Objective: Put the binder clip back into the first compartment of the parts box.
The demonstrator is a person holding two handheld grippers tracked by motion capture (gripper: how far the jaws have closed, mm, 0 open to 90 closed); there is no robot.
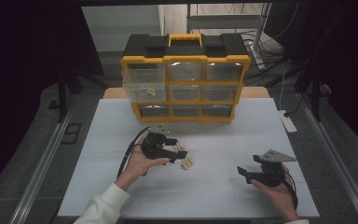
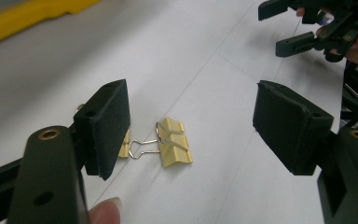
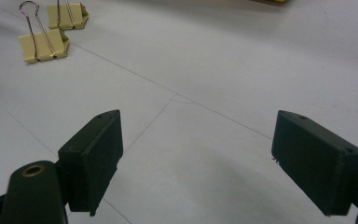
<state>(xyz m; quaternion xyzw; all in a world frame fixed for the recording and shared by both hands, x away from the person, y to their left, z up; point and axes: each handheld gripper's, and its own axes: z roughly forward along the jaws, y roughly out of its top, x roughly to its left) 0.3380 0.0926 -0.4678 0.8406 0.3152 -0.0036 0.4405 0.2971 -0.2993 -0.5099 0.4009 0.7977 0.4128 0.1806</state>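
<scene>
Yellow clips (image 2: 173,147) lay mid-counter (image 1: 121,140), at 6 o'clock from the organizer (image 1: 185,79). Left gripper (image 1: 176,155) hovered over them, jaws wide and empty. Right gripper (image 1: 244,173) waited at 3 o'clock, jaws open. Risk: a jaw could catch the wire handle and skid the clip away.

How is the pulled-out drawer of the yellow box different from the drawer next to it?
The top-left drawer juts forward from the organizer; the top-middle drawer sits flush. The top-left drawer holds small pale things; the top-middle drawer's contents can't be made out. Both are clear plastic, in the top row.
</scene>
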